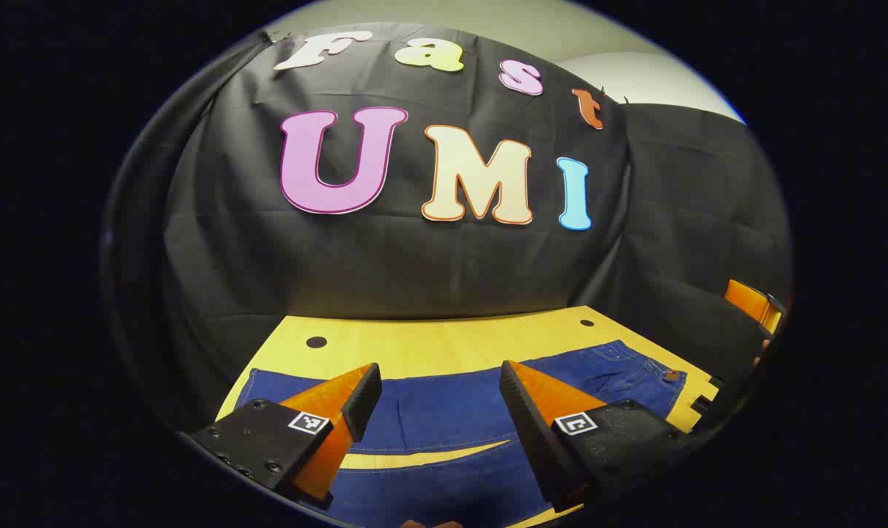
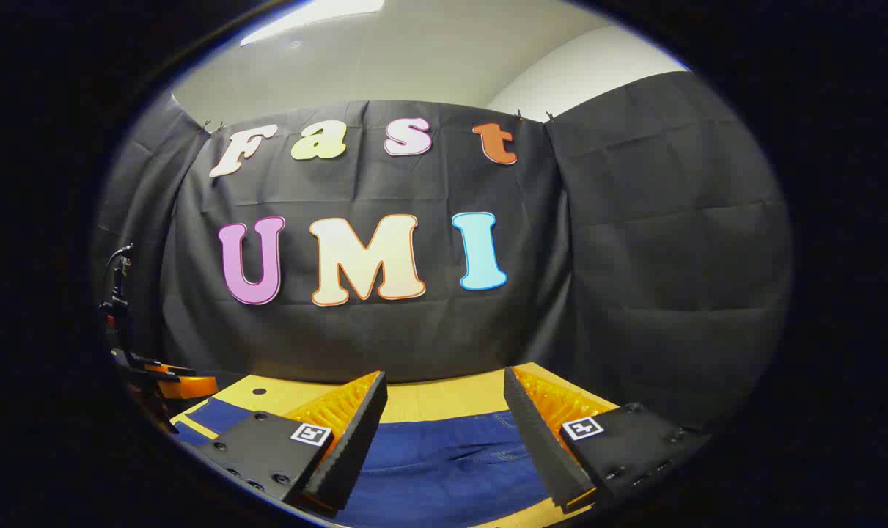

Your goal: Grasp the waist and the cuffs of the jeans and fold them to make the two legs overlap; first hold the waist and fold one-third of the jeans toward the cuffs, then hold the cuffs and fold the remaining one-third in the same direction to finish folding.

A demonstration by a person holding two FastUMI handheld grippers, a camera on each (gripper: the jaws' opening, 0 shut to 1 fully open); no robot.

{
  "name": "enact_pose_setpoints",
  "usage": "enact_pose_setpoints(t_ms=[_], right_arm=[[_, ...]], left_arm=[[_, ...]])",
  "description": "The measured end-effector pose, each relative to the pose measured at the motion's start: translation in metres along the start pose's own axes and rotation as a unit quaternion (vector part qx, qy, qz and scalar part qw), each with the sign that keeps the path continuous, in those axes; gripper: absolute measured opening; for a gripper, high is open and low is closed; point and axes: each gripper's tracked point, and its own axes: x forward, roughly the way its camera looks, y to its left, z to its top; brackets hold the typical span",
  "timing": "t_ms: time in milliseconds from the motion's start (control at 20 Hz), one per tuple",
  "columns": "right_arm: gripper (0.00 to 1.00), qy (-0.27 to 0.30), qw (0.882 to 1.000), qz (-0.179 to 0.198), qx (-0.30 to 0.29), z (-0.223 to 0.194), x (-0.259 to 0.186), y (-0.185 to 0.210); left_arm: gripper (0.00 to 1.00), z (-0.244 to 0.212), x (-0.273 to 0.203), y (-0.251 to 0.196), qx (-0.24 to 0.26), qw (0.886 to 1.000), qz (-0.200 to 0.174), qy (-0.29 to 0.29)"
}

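Blue jeans (image 1: 444,411) lie flat on the yellow wooden table (image 1: 429,341), legs spread with a wedge of table showing between them. The waist end with a brown patch (image 1: 669,375) sits at the right in the left gripper view. My left gripper (image 1: 440,385) hovers open above the legs, nothing between its orange fingers (image 1: 334,403). In the right gripper view my right gripper (image 2: 444,400) is open above the jeans (image 2: 444,458), and the left gripper (image 2: 169,385) shows far off at the left edge.
Black cloth walls close in behind and beside the table. Round holes (image 1: 316,342) mark the tabletop near its far edge. The right gripper's orange part (image 1: 755,304) shows at the right edge of the left gripper view. Bare table (image 2: 444,400) runs beyond the jeans.
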Motion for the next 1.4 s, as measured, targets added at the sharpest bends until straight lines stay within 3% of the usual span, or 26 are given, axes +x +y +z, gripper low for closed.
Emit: enact_pose_setpoints(t_ms=[400, 450, 500, 700, 750, 1000, 1150, 1200, 1250, 1400], right_arm=[[0.98, 0.035, 0.999, -0.005, -0.008, -0.015, 0.002, -0.012], [0.94, 0.041, 0.999, -0.003, -0.008, -0.017, 0.003, -0.012], [0.98, 0.046, 0.999, -0.002, -0.009, -0.018, 0.003, -0.013], [0.94, 0.057, 0.998, -0.004, 0.002, -0.022, 0.005, -0.016], [0.98, 0.057, 0.998, -0.005, 0.002, -0.023, 0.005, -0.016], [0.98, 0.074, 0.997, 0.006, -0.006, -0.037, 0.0, -0.006], [0.98, 0.091, 0.996, 0.017, -0.004, -0.052, 0.002, 0.003], [0.94, 0.096, 0.995, 0.021, -0.006, -0.056, 0.001, 0.007], [0.98, 0.1, 0.995, 0.025, -0.008, -0.059, 0.001, 0.01], [0.98, 0.107, 0.994, 0.037, -0.013, -0.064, 0.0, 0.02]], left_arm=[[0.96, -0.038, 0.009, 0.011, 0.045, 0.997, -0.031, 0.049], [0.96, -0.045, 0.009, 0.014, 0.054, 0.996, -0.036, 0.061], [0.96, -0.051, 0.009, 0.016, 0.066, 0.994, -0.045, 0.072], [0.96, -0.08, 0.001, 0.03, 0.114, 0.982, -0.09, 0.12], [0.97, -0.088, -0.003, 0.034, 0.12, 0.979, -0.099, 0.135], [0.98, -0.127, -0.024, 0.064, 0.132, 0.962, -0.108, 0.213], [0.98, -0.151, -0.048, 0.074, 0.162, 0.942, -0.14, 0.258], [0.98, -0.159, -0.059, 0.078, 0.18, 0.932, -0.154, 0.274], [0.98, -0.168, -0.068, 0.081, 0.198, 0.921, -0.168, 0.291], [0.98, -0.195, -0.106, 0.087, 0.239, 0.883, -0.215, 0.342]])
